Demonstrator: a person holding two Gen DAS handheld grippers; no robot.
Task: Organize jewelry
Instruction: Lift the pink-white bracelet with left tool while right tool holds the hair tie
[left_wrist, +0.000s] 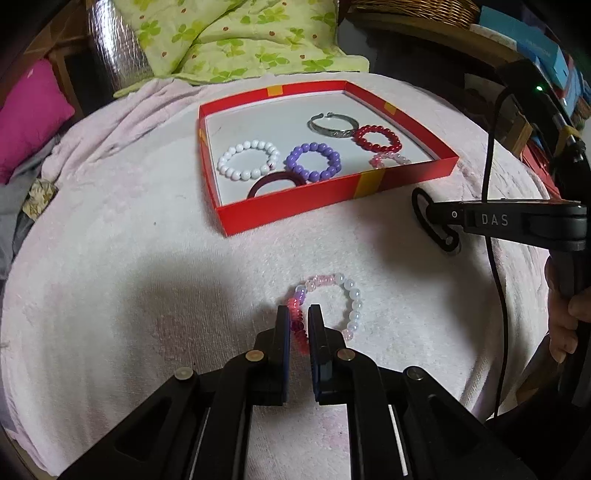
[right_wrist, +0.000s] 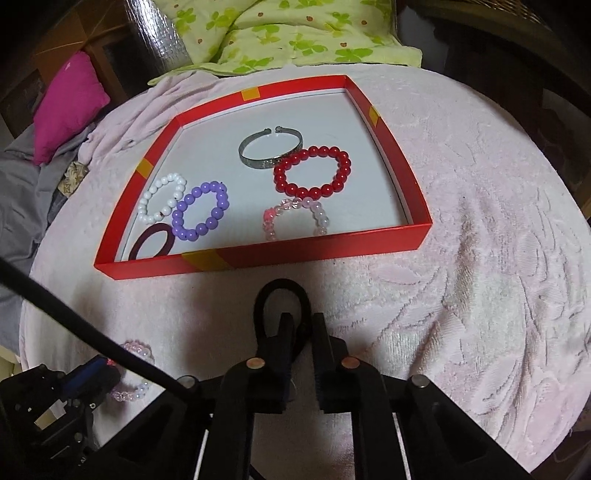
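My left gripper (left_wrist: 298, 314) is shut on the red-beaded side of a mixed pink, white and red bead bracelet (left_wrist: 352, 299) that lies on the pink towel. In the right wrist view the same bracelet (right_wrist: 138, 389) shows at the lower left by the left gripper (right_wrist: 105, 367). My right gripper (right_wrist: 302, 321) is shut on the near side of a black loop band (right_wrist: 282, 286), just in front of the red box (right_wrist: 332, 247). From the left wrist view, the right gripper (left_wrist: 430, 216) and the black band (left_wrist: 419, 205) sit right of the red box (left_wrist: 295, 201).
The box holds a white bead bracelet (right_wrist: 162, 199), a purple one (right_wrist: 201, 210), a dark maroon ring (right_wrist: 153, 242), a silver bangle (right_wrist: 269, 149), a red bead bracelet (right_wrist: 312, 171) and a pale pink one (right_wrist: 293, 218). A green quilt (right_wrist: 280, 33) and magenta cushion (right_wrist: 70, 103) lie behind.
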